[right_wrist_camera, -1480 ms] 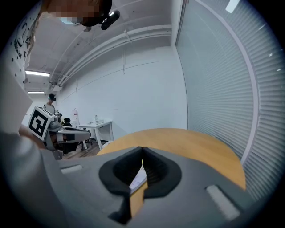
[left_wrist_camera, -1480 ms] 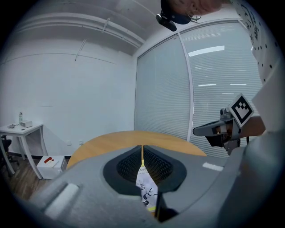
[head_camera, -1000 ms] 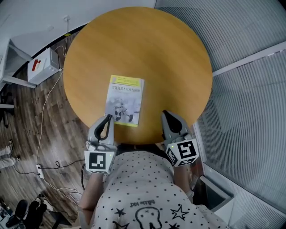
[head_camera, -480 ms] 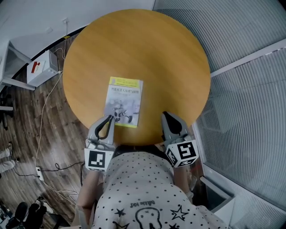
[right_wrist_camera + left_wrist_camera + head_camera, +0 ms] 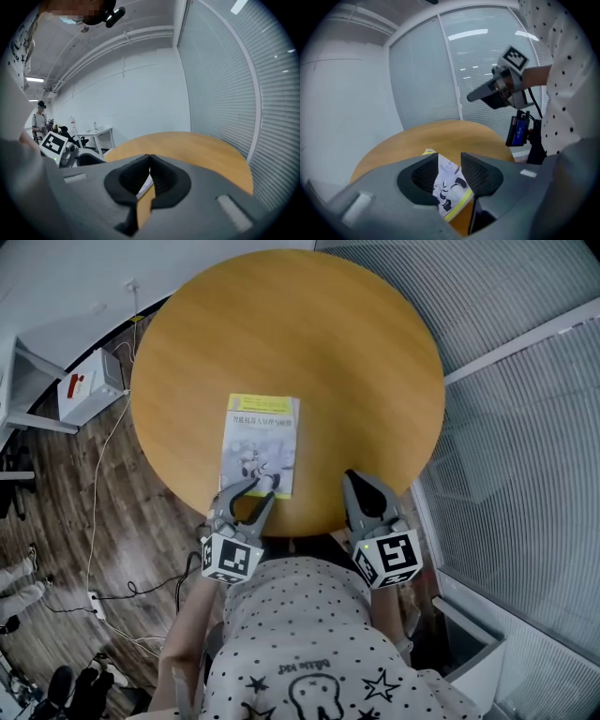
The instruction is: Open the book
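- Fingers (image 5: 424, 174) of the left gripper (image 5: 262, 487): apart, and they have just been opening. The book's (image 5: 261, 442) near corner shows in the gap between them, with neither pad pressing on it.
- Fingers (image 5: 161, 177) of the right gripper (image 5: 356, 478): together, tips meeting, with nothing clamped between them.
- Book: closed and lying flat, cover up, on the near left part of the round wooden table (image 5: 309, 343).
- Book cover, writing: a yellow band runs along the far edge, with a line of dark characters below it that is too small to read. A black-and-white drawing fills the lower half, and a yellow strip runs along the near edge.
- Marker cubes: the left one (image 5: 232, 560) and the right one (image 5: 389, 559) each carry black-and-white square markers with no lettering.
- White box (image 5: 86, 382) on the floor, left of the table: a red mark on its top face, not legible.
- Shirt (image 5: 300, 643): pale with dark dots and stars. It has one line of lettering that cannot be made out.
- Left gripper, pose: slanted forward and down at the book's near edge, tips over its near right corner, cube rolled askew. Whether the tips touch the cover cannot be told.
- Right gripper, pose: over the table's near rim, to the right of the book and apart from it, pointing forward and slightly down.
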A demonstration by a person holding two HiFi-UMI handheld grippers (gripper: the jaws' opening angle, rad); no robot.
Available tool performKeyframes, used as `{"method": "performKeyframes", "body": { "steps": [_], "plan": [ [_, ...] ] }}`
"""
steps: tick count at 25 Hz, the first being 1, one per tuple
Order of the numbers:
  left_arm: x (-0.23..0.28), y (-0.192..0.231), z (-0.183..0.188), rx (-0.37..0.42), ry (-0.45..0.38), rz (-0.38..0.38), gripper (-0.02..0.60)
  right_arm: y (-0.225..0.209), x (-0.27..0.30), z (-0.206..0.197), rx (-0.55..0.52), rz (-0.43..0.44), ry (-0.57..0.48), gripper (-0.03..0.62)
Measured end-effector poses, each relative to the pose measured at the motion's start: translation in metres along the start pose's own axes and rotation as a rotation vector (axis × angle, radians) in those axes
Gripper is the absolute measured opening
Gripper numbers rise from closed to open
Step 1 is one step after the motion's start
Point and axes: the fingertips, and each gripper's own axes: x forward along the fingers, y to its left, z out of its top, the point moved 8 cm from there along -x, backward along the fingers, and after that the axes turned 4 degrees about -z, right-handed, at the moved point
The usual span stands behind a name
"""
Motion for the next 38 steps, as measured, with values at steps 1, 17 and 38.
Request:
{"method": "performKeyframes", "body": {
  "steps": [1, 17, 38],
  "plan": [
    [0.005, -0.006, -0.004, 0.028, 0.021, -0.027, 0.161, -0.001, -0.002, -0.001, 0.002, -0.005, 0.001, 0.005],
    [0.067, -0.041, -0.060, 0.174, 0.280, -0.276, 0.190, -0.011, -0.030, -0.014, 0.050, -0.093, 0.006, 0.005],
    [0.066, -0.023, -0.054, 0.021, 0.275, -0.262, 0.202, -0.017, -0.034, -0.017, 0.056, -0.105, 0.000, 0.005]
  ]
}}
